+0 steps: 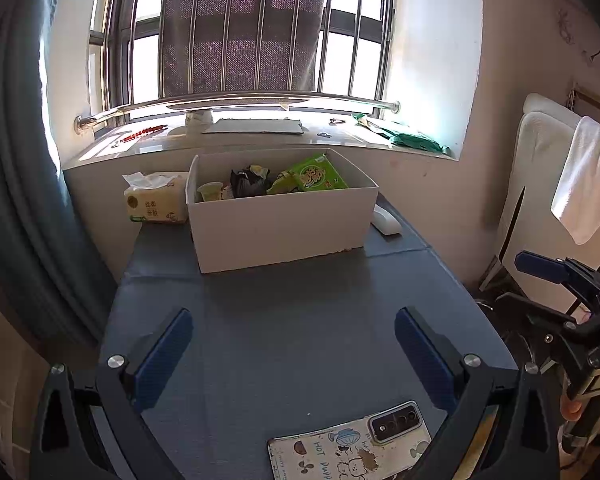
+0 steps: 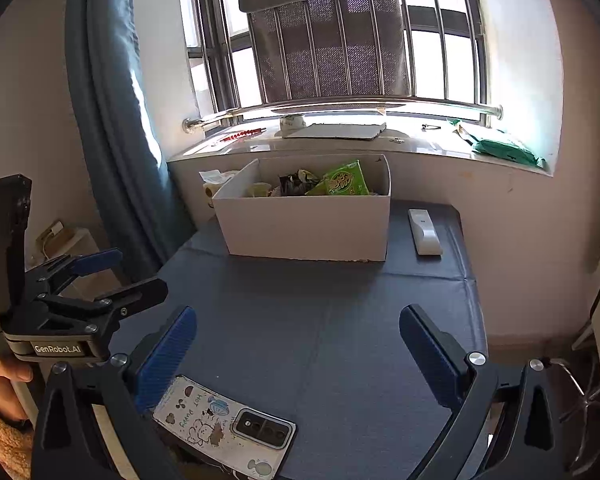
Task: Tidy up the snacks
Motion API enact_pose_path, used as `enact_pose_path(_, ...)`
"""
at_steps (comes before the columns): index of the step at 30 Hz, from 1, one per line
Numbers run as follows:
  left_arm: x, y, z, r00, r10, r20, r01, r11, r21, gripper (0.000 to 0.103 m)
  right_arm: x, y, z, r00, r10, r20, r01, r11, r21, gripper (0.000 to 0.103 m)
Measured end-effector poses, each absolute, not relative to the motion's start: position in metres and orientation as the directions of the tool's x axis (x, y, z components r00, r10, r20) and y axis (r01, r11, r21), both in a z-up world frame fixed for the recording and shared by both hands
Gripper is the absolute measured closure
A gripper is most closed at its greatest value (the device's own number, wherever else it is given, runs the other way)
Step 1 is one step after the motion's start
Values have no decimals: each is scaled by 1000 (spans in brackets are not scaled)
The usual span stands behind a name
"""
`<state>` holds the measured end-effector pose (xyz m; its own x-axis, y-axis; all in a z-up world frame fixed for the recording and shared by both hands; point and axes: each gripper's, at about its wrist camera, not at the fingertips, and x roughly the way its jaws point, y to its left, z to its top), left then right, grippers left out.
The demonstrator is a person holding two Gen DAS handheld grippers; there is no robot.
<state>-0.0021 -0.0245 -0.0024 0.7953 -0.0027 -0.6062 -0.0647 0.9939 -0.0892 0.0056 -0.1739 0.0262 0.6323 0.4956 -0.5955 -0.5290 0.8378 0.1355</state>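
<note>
A white cardboard box stands at the far end of the blue table; it also shows in the right wrist view. Inside lie a green snack packet, a dark wrapper and a small pale cup. My left gripper is open and empty above the near part of the table. My right gripper is open and empty, level with it. Each gripper shows at the edge of the other's view.
A phone in a cartoon case lies at the table's near edge between the grippers. A white remote lies right of the box. A tissue pack stands left of it. A windowsill runs behind.
</note>
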Motion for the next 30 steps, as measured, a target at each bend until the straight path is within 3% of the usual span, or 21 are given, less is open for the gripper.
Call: enact_pose_path(30,-5,-22,-2,794,-6,-607,-66,993,-96,0,3,-173,28,630,501,-594,-533,835,139,0)
